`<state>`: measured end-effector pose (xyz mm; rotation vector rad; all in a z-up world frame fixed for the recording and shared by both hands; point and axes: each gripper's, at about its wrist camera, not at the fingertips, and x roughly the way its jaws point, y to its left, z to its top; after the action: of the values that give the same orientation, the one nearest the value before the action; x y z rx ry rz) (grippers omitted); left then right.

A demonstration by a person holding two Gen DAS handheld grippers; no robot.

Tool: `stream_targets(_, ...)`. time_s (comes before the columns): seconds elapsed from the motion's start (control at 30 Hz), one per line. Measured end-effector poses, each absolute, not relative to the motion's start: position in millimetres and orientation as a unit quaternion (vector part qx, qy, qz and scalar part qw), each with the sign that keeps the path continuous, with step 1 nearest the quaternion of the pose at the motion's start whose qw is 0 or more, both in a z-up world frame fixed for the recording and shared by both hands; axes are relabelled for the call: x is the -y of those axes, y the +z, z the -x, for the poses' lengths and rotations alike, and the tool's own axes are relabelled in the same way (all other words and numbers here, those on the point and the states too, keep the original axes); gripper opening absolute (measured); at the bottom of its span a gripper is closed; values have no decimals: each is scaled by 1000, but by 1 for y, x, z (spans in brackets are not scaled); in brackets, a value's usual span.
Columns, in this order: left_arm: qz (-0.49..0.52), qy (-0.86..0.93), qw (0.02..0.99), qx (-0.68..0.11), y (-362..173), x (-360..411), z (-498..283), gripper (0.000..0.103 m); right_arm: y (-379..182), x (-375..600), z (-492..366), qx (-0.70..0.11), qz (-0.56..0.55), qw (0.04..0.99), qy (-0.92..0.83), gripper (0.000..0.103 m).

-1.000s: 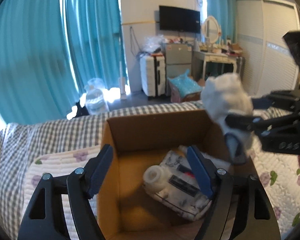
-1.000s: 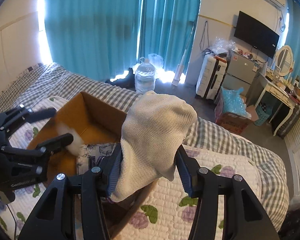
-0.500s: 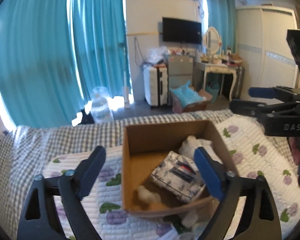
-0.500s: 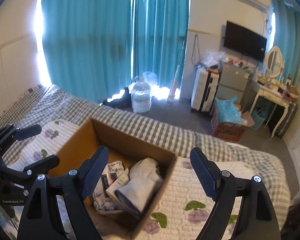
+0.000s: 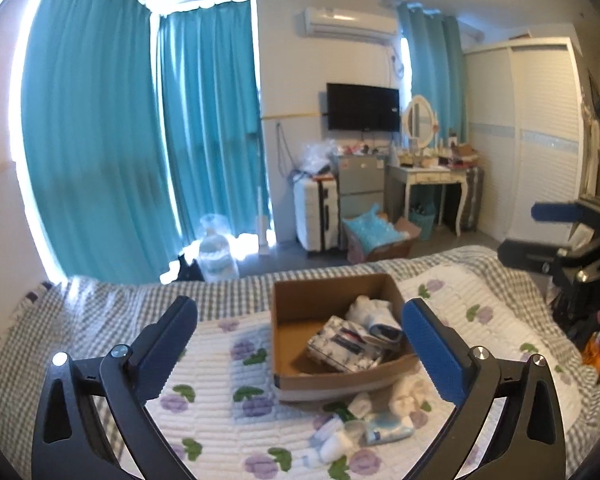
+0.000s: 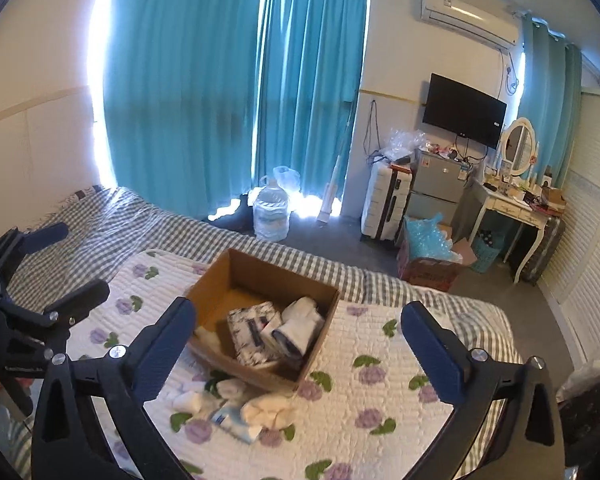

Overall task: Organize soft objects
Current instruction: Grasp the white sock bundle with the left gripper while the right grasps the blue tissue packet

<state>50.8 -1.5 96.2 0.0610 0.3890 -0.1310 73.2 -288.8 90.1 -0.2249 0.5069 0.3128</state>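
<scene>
An open cardboard box [image 5: 284, 340] [image 6: 220, 276] sits on a white quilt with purple flowers. Inside lie a patterned tissue pack [image 5: 340, 344] [image 6: 252, 332] and a white sock [image 5: 370, 310] [image 6: 302, 318]. Several small white soft items and a blue-white packet [image 5: 388, 428] [image 6: 236, 420] lie loose on the quilt in front of the box. My left gripper [image 5: 300, 344] is open and empty, held back and above the box. My right gripper [image 6: 300, 340] is open and empty, also raised above the box. Each gripper shows at the edge of the other's view.
The quilt [image 6: 380, 380] lies on a grey checked bed [image 6: 112, 216]. Beyond the bed are teal curtains [image 6: 228, 92], a water jug [image 6: 271, 214], a suitcase [image 6: 384, 200], a small fridge, a dressing table [image 6: 512, 204] and a wardrobe [image 5: 528, 136].
My right gripper opened and let the white sock fall into the box. Both grippers then pulled back and up, so the box looks smaller and farther.
</scene>
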Motion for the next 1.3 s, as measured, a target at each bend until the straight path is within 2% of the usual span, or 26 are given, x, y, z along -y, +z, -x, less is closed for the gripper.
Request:
stream_targets(0.17,-2,-41,976,-214,52,-2,-58,103,65,289,-53,-261,99,949,145,103)
stream_targets(0.37,28,-19,963,-268,-30,2,-84,103,-21,290,-74,-331,46,935,122,103)
stream_targets(0.53,-9,-20,950,-311,-98,9,-91,103,-95,292,-104,-380,56,918,100,103)
stream_targets(0.73,7,-56,927,-371,-135,19,-97,101,-152,301,-112,-402,49,909,96,103)
stream_targets(0.77,1,-60,925,-375,-138,22,-98,96,-155,303,-114,-406,45,908,94,103)
stream_targets(0.83,-10,-73,918,-390,-144,29,-99,91,-159,308,-114,-409,27,907,93,103)
stream_targets(0.9,-12,-83,911,-403,-151,33,-101,80,-161,311,-112,-408,13,908,96,103)
stream_targets(0.97,-12,-89,904,-418,-159,33,-104,56,-162,309,-110,-409,16,907,96,103)
stream_targets(1.03,-12,-102,896,-431,-165,36,-106,39,-162,307,-108,-409,19,907,95,103)
stream_targets(1.13,-11,-109,898,-427,-160,35,-101,33,-165,304,-107,-414,18,905,94,103)
stream_targets(1.3,7,-91,900,-426,-147,20,-94,33,-168,296,-104,-417,25,903,105,103)
